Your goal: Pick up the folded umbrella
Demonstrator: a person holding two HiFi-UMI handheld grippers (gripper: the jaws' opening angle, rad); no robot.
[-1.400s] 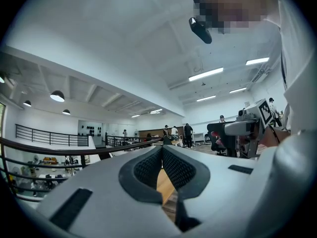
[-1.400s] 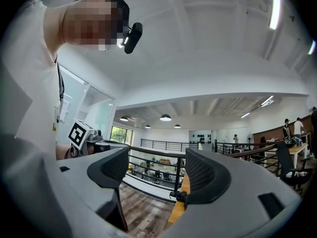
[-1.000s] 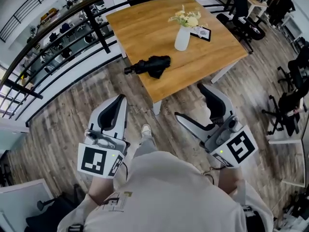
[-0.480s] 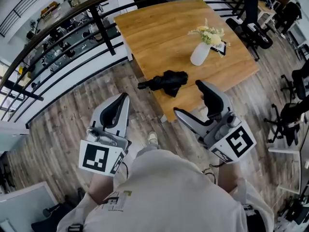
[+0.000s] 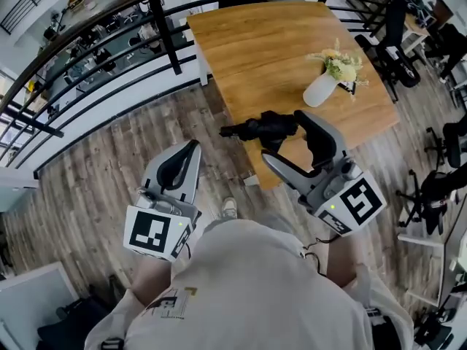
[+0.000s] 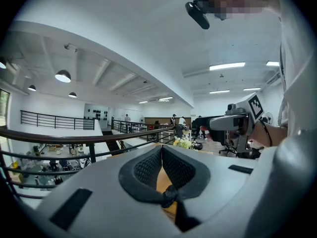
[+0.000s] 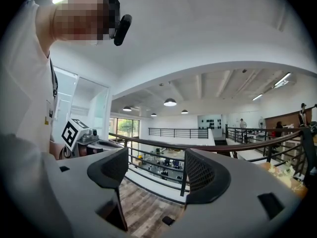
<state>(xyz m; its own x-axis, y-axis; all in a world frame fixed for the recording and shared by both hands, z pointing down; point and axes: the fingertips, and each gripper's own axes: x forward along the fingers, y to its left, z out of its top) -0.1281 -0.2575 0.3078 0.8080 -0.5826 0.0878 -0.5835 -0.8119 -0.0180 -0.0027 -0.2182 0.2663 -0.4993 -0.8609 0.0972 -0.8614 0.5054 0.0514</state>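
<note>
The folded black umbrella (image 5: 264,127) lies near the front left edge of the wooden table (image 5: 255,42), its handle pointing left. My right gripper (image 5: 286,138) hangs open just right of it, over the table's edge, with one jaw hiding the umbrella's right end; I cannot tell whether it touches. Only railings and floor show between the jaws of the right gripper (image 7: 156,170) in its own view. My left gripper (image 5: 191,149) is shut and empty, held low over the floor left of the table. In its own view the left gripper (image 6: 162,148) points toward the table.
A white vase (image 5: 321,90) of flowers (image 5: 341,63) stands on the table right of the umbrella, beside a small printed card (image 5: 355,86). A black railing (image 5: 168,39) runs behind and left of the table. Office chairs (image 5: 445,141) stand at the right. Wooden floor (image 5: 95,173) lies below.
The view has closed in on the table. The umbrella now sits right at my right gripper's jaws, which reached forward over the table edge. The left gripper has held its place.
</note>
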